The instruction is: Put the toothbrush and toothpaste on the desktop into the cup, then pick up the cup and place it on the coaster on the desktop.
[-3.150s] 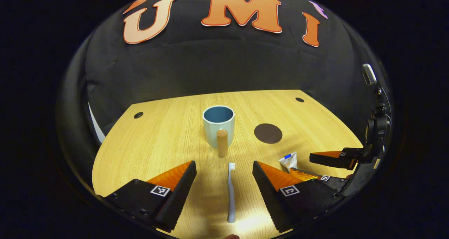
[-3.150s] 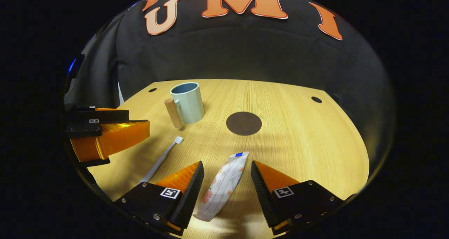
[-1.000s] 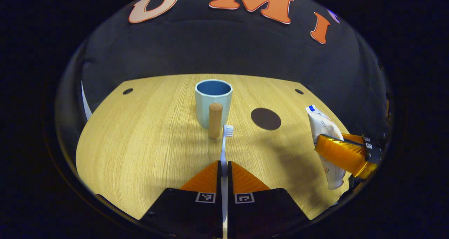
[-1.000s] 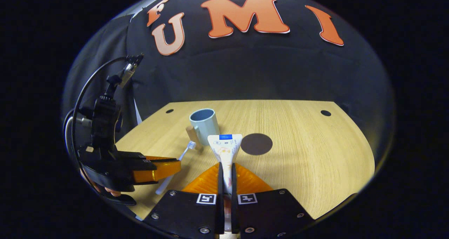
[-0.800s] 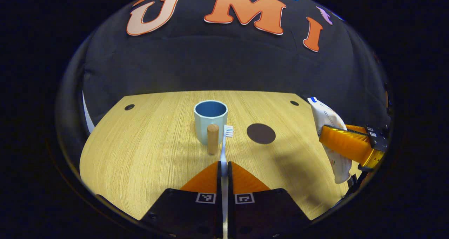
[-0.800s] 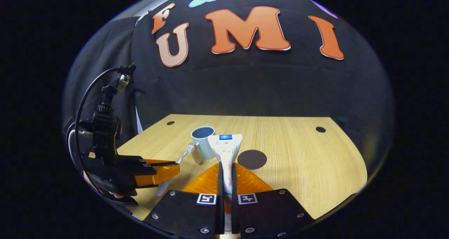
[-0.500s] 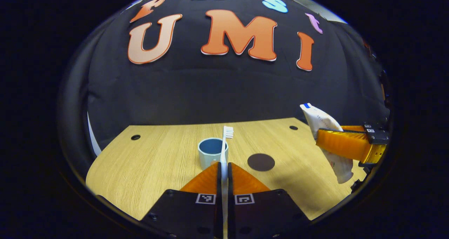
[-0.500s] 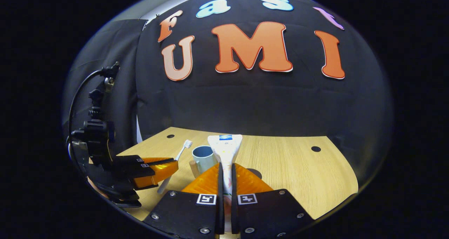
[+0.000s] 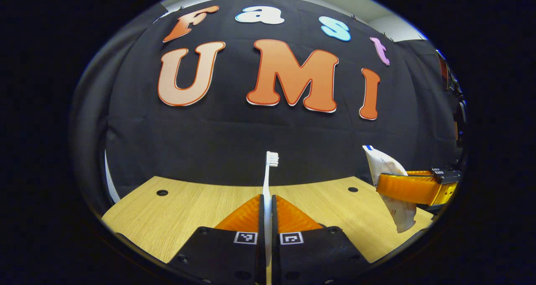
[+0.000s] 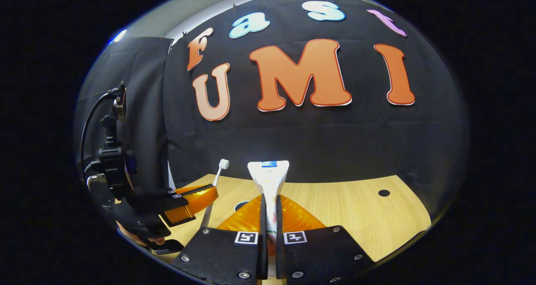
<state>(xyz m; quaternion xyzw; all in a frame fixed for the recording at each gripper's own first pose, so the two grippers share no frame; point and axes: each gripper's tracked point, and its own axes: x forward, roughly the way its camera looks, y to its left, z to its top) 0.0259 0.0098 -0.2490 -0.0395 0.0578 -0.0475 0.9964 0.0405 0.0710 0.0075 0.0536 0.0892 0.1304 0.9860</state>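
Note:
My left gripper (image 9: 266, 197) is shut on the white toothbrush (image 9: 268, 180), which sticks forward with its bristle head (image 9: 272, 158) up in front of the black wall. My right gripper (image 10: 270, 197) is shut on the white toothpaste tube (image 10: 268, 176), flat crimped end up. In the left gripper view the right gripper (image 9: 412, 188) holds the tube (image 9: 385, 163) off to the right, above the table. In the right gripper view the left gripper (image 10: 194, 198) holds the toothbrush (image 10: 218, 172) at the left. A dark sliver of the cup's mouth (image 10: 241, 205) peeks beside my right gripper's left finger.
The wooden table (image 9: 180, 205) lies low under both grippers, with small round holes (image 9: 162, 192) (image 9: 353, 189) (image 10: 383, 192) near its far corners. A hand (image 10: 146, 240) shows under the left gripper. The black cloth wall stands close behind the table.
Both grippers have risen and tipped upward with the toothbrush and the toothpaste held. The cup and coaster have slid down behind the fingers in both views.

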